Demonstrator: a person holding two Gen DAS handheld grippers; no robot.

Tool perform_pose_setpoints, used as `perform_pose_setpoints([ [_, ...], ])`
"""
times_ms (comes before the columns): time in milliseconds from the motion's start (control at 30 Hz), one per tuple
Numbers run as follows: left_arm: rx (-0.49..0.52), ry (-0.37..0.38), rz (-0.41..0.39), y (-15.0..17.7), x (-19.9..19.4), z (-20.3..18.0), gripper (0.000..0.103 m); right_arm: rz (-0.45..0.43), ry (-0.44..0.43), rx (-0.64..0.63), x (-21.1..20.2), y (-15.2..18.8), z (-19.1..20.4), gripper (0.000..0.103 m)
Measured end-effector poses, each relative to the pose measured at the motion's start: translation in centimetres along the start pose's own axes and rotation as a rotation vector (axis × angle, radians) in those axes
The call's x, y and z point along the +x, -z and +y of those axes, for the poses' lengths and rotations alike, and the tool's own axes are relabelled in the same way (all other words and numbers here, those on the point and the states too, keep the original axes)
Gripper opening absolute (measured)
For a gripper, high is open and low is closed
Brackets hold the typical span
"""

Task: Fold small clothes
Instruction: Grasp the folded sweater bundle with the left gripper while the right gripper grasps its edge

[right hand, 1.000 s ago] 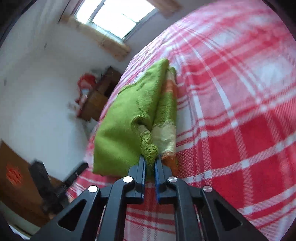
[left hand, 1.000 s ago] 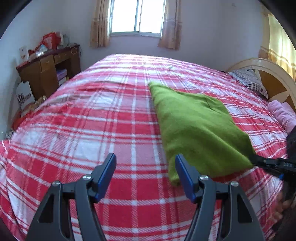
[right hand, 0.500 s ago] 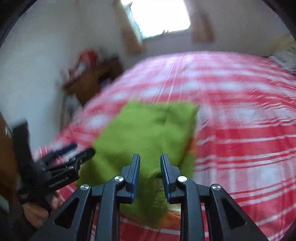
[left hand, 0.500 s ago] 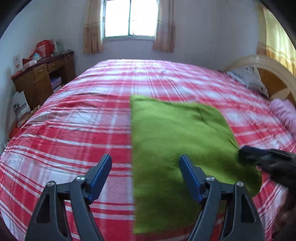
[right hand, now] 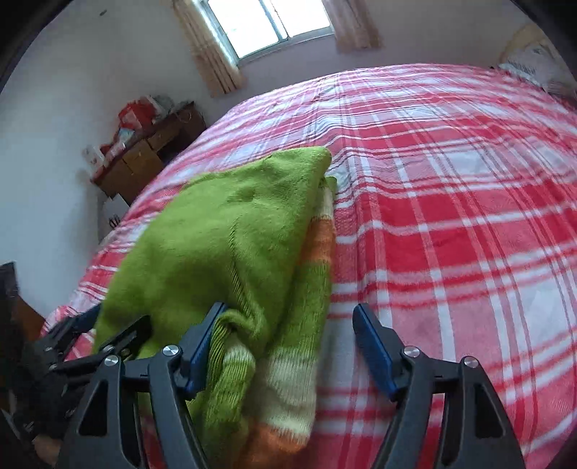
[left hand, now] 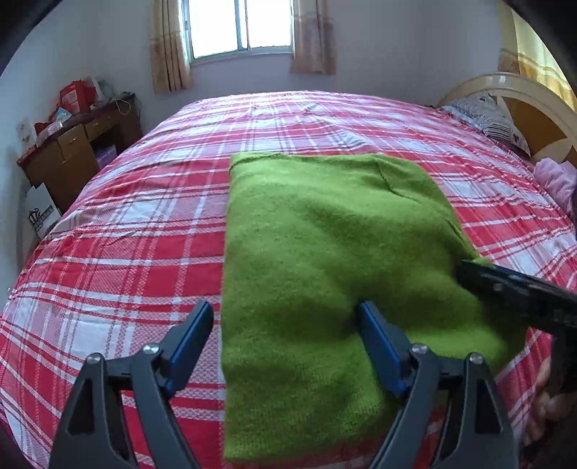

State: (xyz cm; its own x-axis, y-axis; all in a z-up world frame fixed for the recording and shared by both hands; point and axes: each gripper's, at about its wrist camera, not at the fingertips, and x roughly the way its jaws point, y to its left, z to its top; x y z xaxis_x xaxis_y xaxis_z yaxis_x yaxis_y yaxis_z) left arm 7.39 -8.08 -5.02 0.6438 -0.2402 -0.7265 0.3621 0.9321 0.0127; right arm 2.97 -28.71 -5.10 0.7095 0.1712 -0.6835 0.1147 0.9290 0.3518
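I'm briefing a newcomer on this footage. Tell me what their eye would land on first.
The bright green sweater, folded into a rectangle, lies in the middle of the red plaid bedspread; the right wrist view shows orange and cream stripes along its edge. The left gripper hovers over its near edge and the right gripper over its striped edge, both with jaws opening and neither pinching the cloth. Behind stand a lit window and a cluttered wooden desk at the left wall.
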Motion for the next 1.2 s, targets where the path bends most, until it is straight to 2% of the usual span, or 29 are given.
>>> perform_pose_setpoints([
  [67,0.011,0.016,0.004,-0.1,-0.3,0.4,0.085,-0.045,-0.021,0.029,-2.2,0.8,-0.4,0.071],
  [200,0.002,0.016,0.002,-0.8,-1.0,1.3,0.085,-0.118,-0.009,0.015,-5.8,0.9,-0.5,0.071],
  [300,0.015,0.016,-0.041,-1.9,-2.0,1.7,0.085,-0.132,-0.009,0.024,-6.5,-0.3,-0.9,0.071],
  [400,-0.015,0.112,-0.087,-3.7,-2.5,3.1,0.085,-0.142,-0.017,0.049,-6.5,-1.4,-1.5,0.072],
  [467,-0.072,0.187,-0.076,-5.2,-1.5,4.5,0.085,-0.148,-0.03,0.067,-5.9,-1.9,-1.9,0.072],
  [567,-0.144,0.253,-0.018,-6.9,1.5,5.7,0.082,-0.136,-0.047,0.086,-4.5,-2.3,-2.0,0.072],
  [633,-0.169,0.293,0.017,-7.4,3.1,5.9,0.071,-0.116,-0.061,0.092,-3.1,-2.7,-1.9,0.072],
  [700,-0.188,0.308,0.051,-7.4,5.3,6.0,0.066,-0.1,-0.08,0.097,-1.8,-3.2,-1.9,0.072],
  [800,-0.248,0.345,0.102,-6.4,7.4,6.1,0.066,-0.09,-0.106,0.101,-0.2,-4.1,-2.1,0.072],
  [900,-0.293,0.406,0.12,-5.0,8.2,6.5,0.071,-0.058,-0.125,0.09,1.7,-4.9,-2.2,0.072],
  [933,-0.298,0.428,0.106,-4.8,8.2,6.7,0.071,-0.023,-0.147,0.083,2.9,-5.1,-2.2,0.072],
  [1000,-0.278,0.449,0.104,-4.9,8.1,6.7,0.071,0.018,-0.171,0.076,4.5,-5.2,-2.3,0.072],
  [1100,-0.275,0.481,0.1,-4.9,8.1,6.8,0.072,0.022,-0.197,0.071,5.3,-5.6,-2.1,0.072],
  [1200,-0.262,0.504,0.109,-4.7,7.8,6.7,0.072,0.069,-0.23,0.001,5.8,-5.5,-0.9,0.073],
])
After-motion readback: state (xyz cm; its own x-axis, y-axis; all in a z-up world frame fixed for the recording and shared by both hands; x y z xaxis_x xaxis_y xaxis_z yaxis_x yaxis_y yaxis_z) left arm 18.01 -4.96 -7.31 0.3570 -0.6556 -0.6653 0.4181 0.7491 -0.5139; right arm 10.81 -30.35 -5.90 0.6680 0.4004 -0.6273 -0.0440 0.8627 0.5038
